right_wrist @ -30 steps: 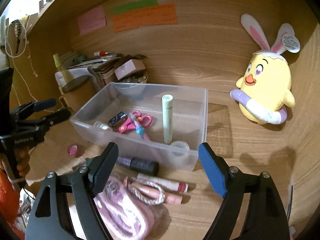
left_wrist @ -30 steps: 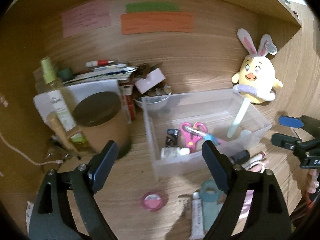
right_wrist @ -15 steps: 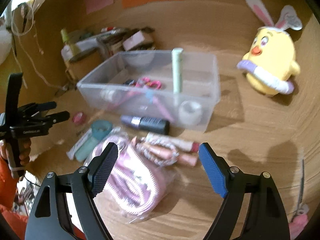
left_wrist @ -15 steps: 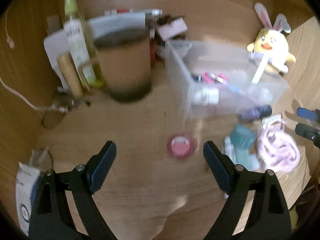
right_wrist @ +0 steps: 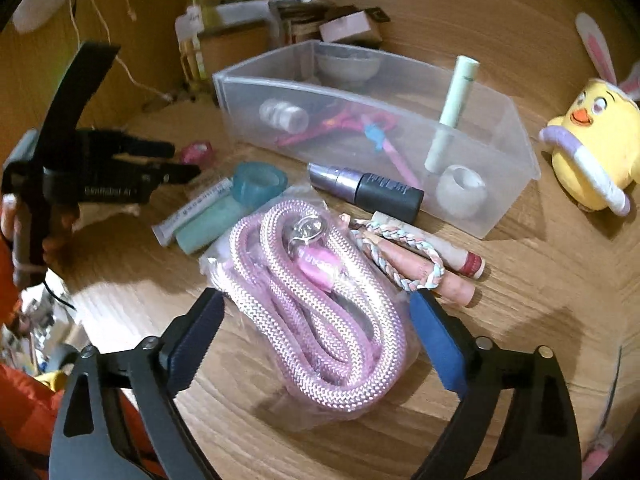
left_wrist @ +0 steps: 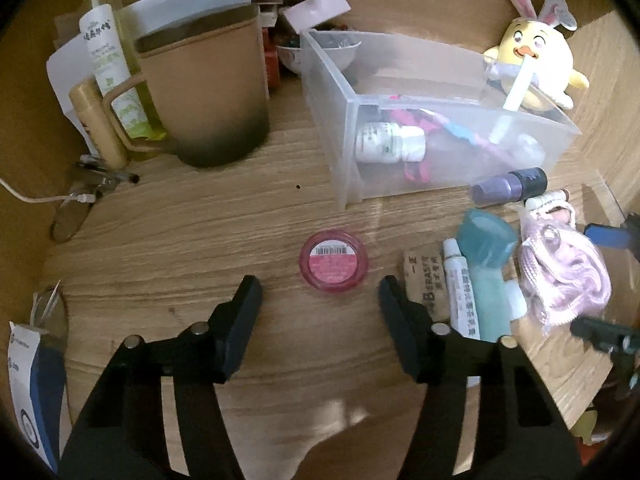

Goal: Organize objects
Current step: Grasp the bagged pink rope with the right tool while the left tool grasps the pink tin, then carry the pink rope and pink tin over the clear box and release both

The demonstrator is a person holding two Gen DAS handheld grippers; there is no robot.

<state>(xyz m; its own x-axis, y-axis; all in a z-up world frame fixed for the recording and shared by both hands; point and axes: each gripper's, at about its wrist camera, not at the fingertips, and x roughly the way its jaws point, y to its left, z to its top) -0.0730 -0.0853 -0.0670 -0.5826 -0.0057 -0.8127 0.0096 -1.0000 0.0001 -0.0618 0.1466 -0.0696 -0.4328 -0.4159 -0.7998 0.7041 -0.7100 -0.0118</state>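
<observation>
between the left gripper (left_wrist: 320,292) fingers, just past the tips, sits the pink round tin (left_wrist: 333,260), flat on the desk (left_wrist: 180,240). fingers spread, not touching it; jaws have just been closing in, nothing pinched yet. right gripper (right_wrist: 316,312) is spread wide and its jaws have just been opening; the bagged pink rope (right_wrist: 320,300) lies between the fingers, pads clear of it on both sides.

risks, my read:
- tin is low and smooth-walled. if the left fingers close high on its rim it probably pops out or skates toward the clear bin (left_wrist: 420,92).
- eraser (left_wrist: 424,280) and white tube (left_wrist: 460,292) lie right at the outer face of the left gripper's right finger. any drift that way likely shoves them.
- rope bag is slack and slippery. a pinch may catch only film, so the coil sags or slides out on lift.
- braided bracelet (right_wrist: 404,256) and lip tubes (right_wrist: 440,268) sit just off the right gripper's right fingertip, touching the bag; they could get dragged along.
- purple spray bottle (right_wrist: 368,188) lies against the bin's near wall, beyond the rope; it'll roll if bumped.

room: bare wood left of the left gripper's left finger, well clear out to the brown mug (left_wrist: 204,96). right gripper has open desk to the right of its right finger toward the chick plush (right_wrist: 592,148). bin's top is open, its near wall stands ahead of both sets of tips. the two grippers work near each other, so the lanes cross above the teal bottle (right_wrist: 224,208).
</observation>
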